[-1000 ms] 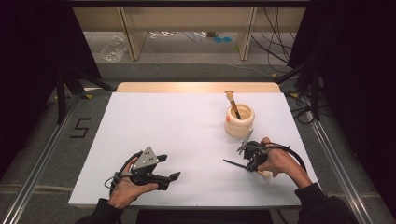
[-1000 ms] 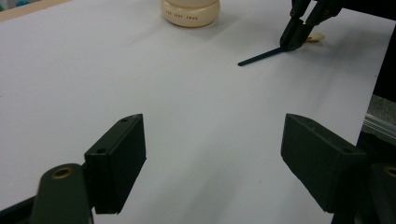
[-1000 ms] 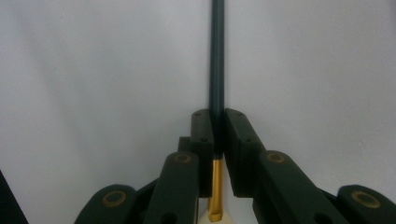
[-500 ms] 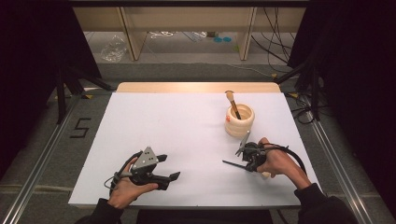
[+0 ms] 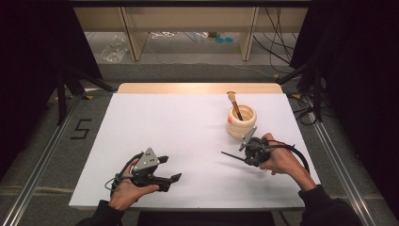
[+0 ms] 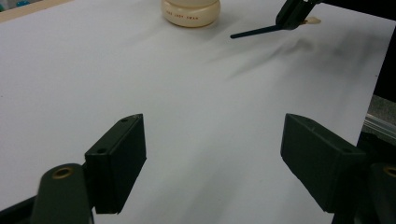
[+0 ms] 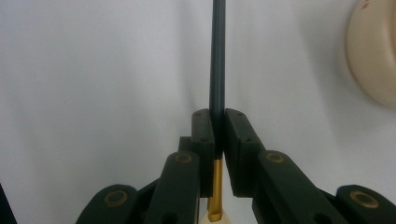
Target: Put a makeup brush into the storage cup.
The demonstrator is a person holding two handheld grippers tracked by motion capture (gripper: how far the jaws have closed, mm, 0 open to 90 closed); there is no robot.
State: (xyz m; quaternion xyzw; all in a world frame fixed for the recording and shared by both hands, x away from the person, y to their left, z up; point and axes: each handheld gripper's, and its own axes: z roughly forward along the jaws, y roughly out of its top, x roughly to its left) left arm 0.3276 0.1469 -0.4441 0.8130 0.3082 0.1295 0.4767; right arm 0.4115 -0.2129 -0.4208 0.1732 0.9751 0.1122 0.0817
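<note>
Gripping a dark brush point(image 7: 217, 70) between closed jaws, the right gripper point(image 5: 254, 149) sits just beside the cream holder point(image 5: 241, 122), handle pointing away from it toward the left gripper point(image 5: 162, 174), which rests wide open, well apart.

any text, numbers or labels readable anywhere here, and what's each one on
"5": a dark numeral on the grey floor left of the table, seen in the high view.
A short line of small reddish print on the side of the cream pot in the left gripper view: too small and blurred to read.
Nothing readable on the white table sheet, the grippers or the brush.
</note>
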